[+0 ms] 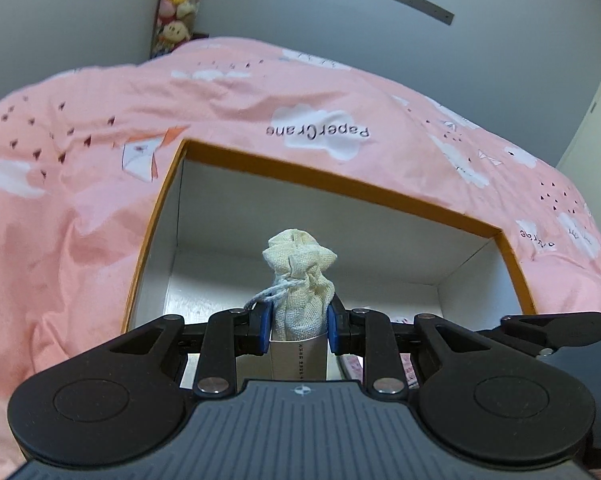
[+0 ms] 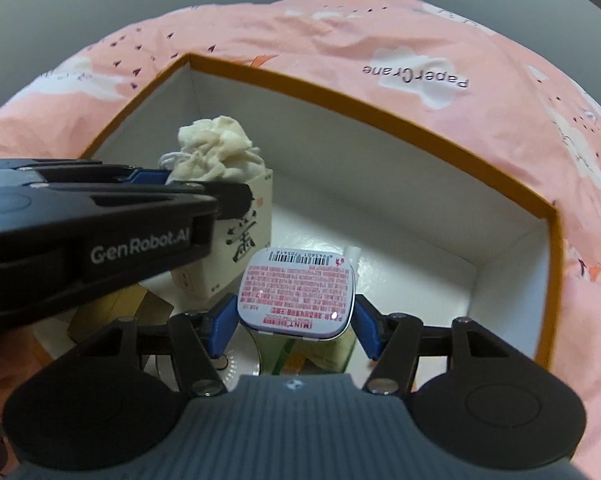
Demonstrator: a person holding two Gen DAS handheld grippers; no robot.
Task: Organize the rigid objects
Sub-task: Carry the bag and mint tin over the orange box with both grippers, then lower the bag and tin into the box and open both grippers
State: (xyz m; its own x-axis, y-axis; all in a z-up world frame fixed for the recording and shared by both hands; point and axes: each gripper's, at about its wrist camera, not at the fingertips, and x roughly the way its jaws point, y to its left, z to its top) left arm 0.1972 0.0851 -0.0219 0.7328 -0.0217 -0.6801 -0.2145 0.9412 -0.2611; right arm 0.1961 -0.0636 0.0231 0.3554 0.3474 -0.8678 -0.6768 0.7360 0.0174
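My left gripper (image 1: 299, 328) is shut on a cream drawstring cloth bag (image 1: 300, 276), which pokes out of the top of a white carton (image 1: 298, 360). In the right wrist view that carton (image 2: 236, 248) shows black brush lettering and hangs over the left part of the orange-rimmed box (image 2: 380, 114). My right gripper (image 2: 294, 322) is shut on a white mint tin (image 2: 296, 292) with pink print. It holds the tin flat, label side up, above the box's white floor. Both blue pads press on the tin's sides.
The box (image 1: 340, 184) sits on a pink bed cover (image 1: 80, 200) printed with clouds. Under the tin lie a white round dish (image 2: 240, 364) and a green-yellow packet (image 2: 320, 354). Brown card pieces (image 2: 120, 304) sit at the box's near left. Grey walls stand behind.
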